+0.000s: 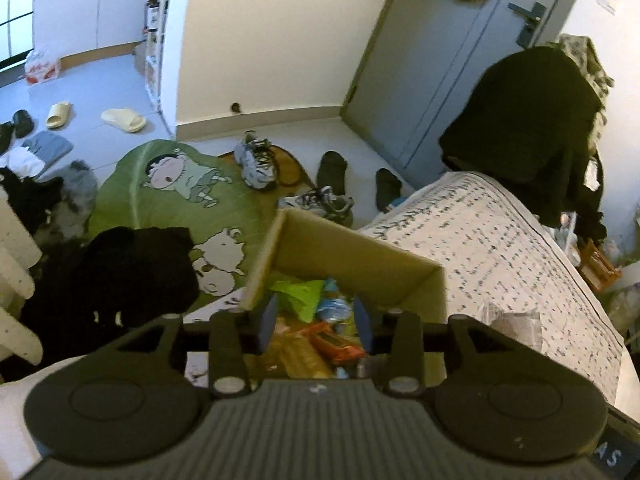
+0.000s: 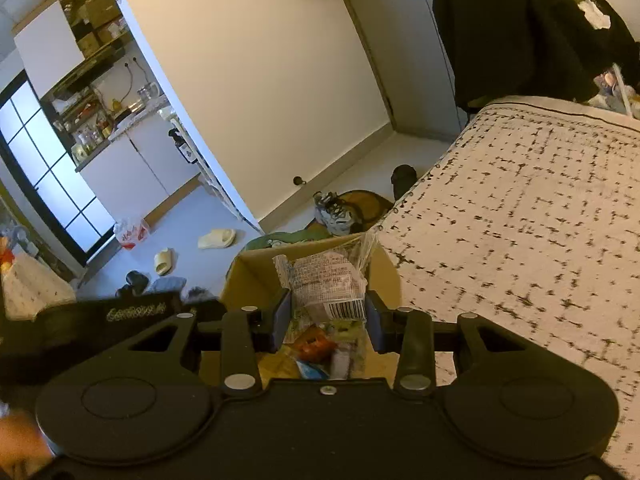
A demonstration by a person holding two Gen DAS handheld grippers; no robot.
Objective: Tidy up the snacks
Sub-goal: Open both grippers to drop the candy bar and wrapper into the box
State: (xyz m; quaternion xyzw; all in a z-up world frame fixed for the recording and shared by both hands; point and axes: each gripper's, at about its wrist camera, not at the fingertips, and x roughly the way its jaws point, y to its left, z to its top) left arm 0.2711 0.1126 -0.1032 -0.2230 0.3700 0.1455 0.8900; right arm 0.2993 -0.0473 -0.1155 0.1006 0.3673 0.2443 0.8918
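Note:
An open cardboard box (image 1: 352, 256) stands against the edge of a table covered in a dotted white cloth (image 1: 500, 248). Inside it lie several snack packets, among them a lime green packet (image 1: 298, 294) and an orange packet (image 1: 336, 344). My left gripper (image 1: 316, 320) hangs over the box with its jaws apart and nothing pressed between the blue pads. In the right wrist view, my right gripper (image 2: 328, 314) is shut on a clear snack packet with a barcode (image 2: 324, 276), held above the same box (image 2: 248, 280). A crumpled clear packet (image 1: 516, 324) lies on the cloth.
On the floor are a green cartoon rug (image 1: 172, 196), sneakers (image 1: 256, 160), pale slippers (image 1: 124, 120) and dark clothes (image 1: 120, 272). A black garment (image 1: 528, 120) hangs by the table's far end, near a grey door (image 1: 432, 72). A kitchen counter (image 2: 132, 120) lies beyond.

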